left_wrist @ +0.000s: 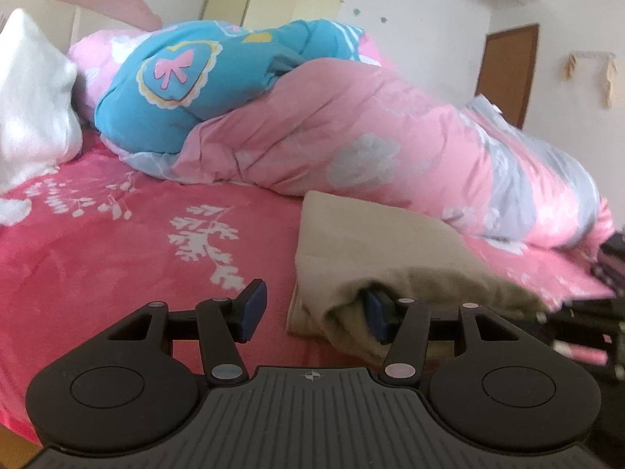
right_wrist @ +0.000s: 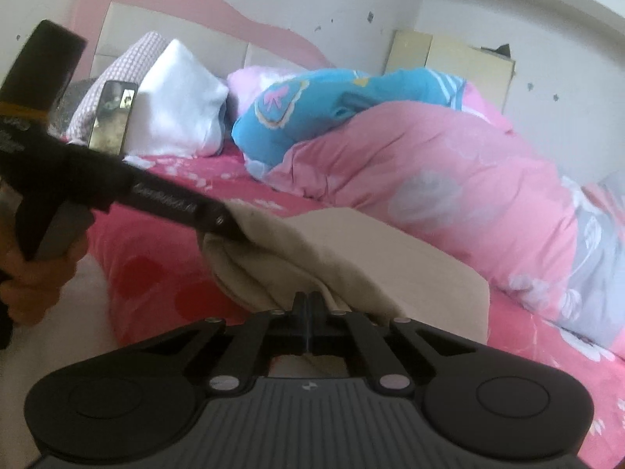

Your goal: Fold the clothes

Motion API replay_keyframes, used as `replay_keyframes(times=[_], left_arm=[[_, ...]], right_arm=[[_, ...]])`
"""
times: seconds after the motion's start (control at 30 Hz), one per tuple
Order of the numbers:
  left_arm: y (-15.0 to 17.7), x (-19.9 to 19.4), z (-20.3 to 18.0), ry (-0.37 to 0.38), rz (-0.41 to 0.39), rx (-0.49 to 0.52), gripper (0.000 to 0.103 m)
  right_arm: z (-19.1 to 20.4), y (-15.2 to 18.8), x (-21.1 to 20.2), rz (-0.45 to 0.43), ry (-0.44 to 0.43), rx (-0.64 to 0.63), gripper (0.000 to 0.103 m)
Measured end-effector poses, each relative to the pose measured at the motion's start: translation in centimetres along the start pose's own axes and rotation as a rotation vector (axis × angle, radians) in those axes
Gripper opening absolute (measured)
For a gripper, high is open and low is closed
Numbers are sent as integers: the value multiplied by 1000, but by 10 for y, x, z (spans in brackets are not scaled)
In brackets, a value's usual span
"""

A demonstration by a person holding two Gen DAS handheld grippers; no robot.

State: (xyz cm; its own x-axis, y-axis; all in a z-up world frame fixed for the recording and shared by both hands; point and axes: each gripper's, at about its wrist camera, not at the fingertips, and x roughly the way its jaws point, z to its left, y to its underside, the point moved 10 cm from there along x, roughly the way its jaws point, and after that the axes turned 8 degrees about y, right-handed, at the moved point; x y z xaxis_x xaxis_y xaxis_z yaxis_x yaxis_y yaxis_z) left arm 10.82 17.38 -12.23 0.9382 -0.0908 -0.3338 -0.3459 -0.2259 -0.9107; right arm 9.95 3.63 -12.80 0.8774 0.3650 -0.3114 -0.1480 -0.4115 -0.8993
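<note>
A beige, soft-looking folded cloth garment [left_wrist: 375,242] lies on the bed's bright pink sheet with white leaf prints [left_wrist: 117,242], just in front of a rumpled pink quilt with pale flower patches [left_wrist: 371,136] and a blue quilt with a pink bow motif [left_wrist: 175,78]. Its top face is flat and smooth, while the near edge bunches into thick rounded layers that sag toward the bed's edge. The left gripper [left_wrist: 312,308] has its jaws standing apart: the right-hand finger is tucked into the fold at the garment's near left corner, the other finger hangs over the bare sheet, and nothing is pinched between them. The right gripper [right_wrist: 308,305] has its jaws brought fully together at the garment's near edge; whether any fabric is caught between them cannot be told. A white pillow [right_wrist: 175,105] leans at the headboard behind
</note>
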Motion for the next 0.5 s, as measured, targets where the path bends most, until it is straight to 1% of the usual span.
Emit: replay_keyframes(times=[0.1, 0.23, 0.27, 0.37, 0.43, 0.5], left_arm=[[6, -13, -9, 5, 27, 62, 53], [2, -20, -31, -9, 25, 203, 53], [-1, -20, -36, -16, 17, 239, 53], [-11, -13, -49, -16, -8, 288, 53], [-13, -5, -53, -15, 4, 329, 53], [-10, 1, -56, -21, 34, 397, 53]], right_arm=[[-3, 1, 4, -6, 4, 22, 0], [-7, 1, 4, -18, 1, 75, 0], [-8, 0, 3, -22, -1, 89, 0], [-9, 3, 0, -25, -7, 120, 0], [-11, 5, -2, -23, -14, 146, 0], [-13, 5, -2, -23, -20, 170, 0]])
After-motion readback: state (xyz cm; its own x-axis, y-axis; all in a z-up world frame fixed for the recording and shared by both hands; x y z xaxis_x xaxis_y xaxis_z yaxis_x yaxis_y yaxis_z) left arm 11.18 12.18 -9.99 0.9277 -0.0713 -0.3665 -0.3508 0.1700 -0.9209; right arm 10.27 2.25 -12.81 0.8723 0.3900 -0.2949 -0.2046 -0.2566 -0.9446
